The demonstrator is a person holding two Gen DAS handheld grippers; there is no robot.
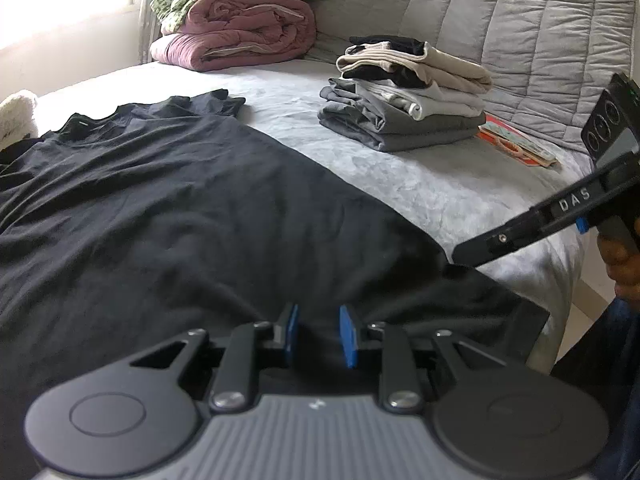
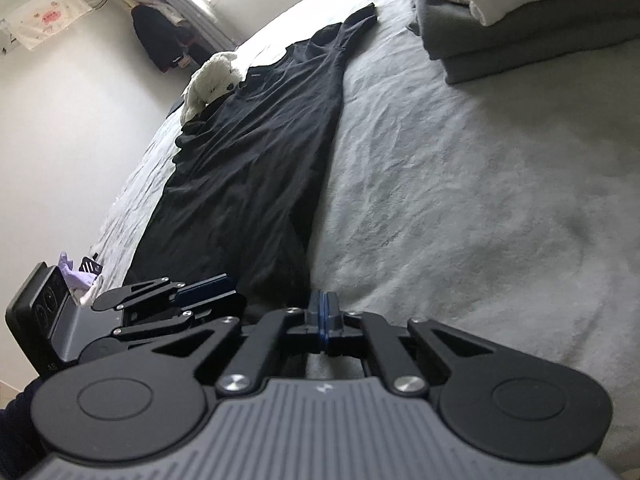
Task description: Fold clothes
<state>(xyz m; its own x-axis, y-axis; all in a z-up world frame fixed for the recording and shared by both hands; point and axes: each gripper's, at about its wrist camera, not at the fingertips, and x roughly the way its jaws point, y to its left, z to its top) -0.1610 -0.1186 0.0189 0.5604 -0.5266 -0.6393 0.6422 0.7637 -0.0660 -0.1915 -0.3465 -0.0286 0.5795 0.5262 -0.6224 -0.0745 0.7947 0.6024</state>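
Black shirt (image 1: pixel 168 208) lies flat on the bed (image 1: pixel 420 184); I'd pinch both hem corners evenly: left tongs (image 1: pixel 318 334) released, right tongs (image 2: pixel 323 312) clenched on nothing I can see.

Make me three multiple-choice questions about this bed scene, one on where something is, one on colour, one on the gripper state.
1. Where is the stack of folded clothes?
A. on the bed near the grey quilted backrest
B. on the floor
C. on the black shirt

2. What colour is the spread-out shirt?
A. white
B. black
C. pink

3. How do the left gripper jaws stand?
A. open
B. shut
C. out of view

Answers: A, it sits on the bedsheet by the backrest; B, the cloth is black; A, a gap shows between the blue pads.
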